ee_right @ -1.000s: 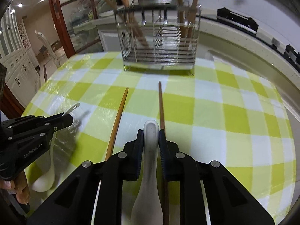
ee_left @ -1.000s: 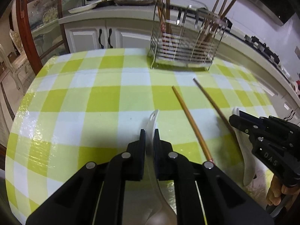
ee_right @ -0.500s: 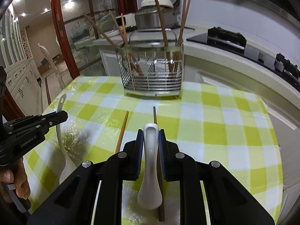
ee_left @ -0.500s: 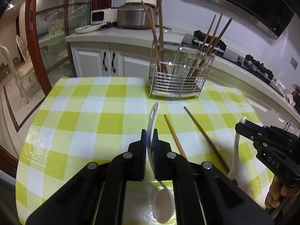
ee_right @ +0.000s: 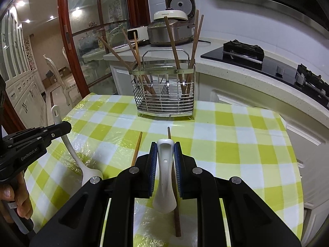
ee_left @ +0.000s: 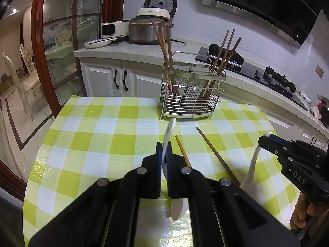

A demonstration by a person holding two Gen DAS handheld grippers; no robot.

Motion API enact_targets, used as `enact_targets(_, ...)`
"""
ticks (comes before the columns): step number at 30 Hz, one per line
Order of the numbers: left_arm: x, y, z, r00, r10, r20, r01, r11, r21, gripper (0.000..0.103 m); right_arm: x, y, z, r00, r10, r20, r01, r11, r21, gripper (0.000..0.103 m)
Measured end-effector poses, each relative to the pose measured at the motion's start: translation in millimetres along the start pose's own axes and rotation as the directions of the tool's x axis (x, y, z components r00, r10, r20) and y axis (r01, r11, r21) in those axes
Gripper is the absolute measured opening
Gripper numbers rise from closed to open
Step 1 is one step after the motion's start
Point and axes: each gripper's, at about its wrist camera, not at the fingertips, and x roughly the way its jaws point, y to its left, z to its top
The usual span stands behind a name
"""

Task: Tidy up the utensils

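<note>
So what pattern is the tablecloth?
Yellow-green and white checks on the tablecloth; clearest in the right wrist view.

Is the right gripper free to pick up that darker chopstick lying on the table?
Probably not yet: the right gripper is shut on a white spoon, though the darker chopstick lies unobstructed.

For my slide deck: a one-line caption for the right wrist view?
Right gripper holds a white spoon above two chopsticks, facing the wire caddy.

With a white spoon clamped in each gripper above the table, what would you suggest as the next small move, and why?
Probably carry both forward toward the wire utensil rack. The left gripper and right gripper each pinch a white spoon clear of the checked tablecloth; the rack's middle section looks free between the chopsticks.
</note>
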Motion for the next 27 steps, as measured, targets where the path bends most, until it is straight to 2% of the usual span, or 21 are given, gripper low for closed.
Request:
enact_targets(18, -13.6, -3.6, 9.5, 0.999, -0.017, 0.043, 0.017, 1.000, 0.005, 0.004, -12.6, -1.5, 15.1, 0.996, -0.056, 0.067, 0.057, 0.998, -0.008, 0.017)
enact_targets(27, -16.3, -13.2, 36.6, 0.995, -0.052, 0.084, 0.050, 0.998, 0.024, 0.004, -20.3, -16.2, 54.3, 0.992, -0.053, 0.111, 0.053, 0.999, 0.003, 0.017)
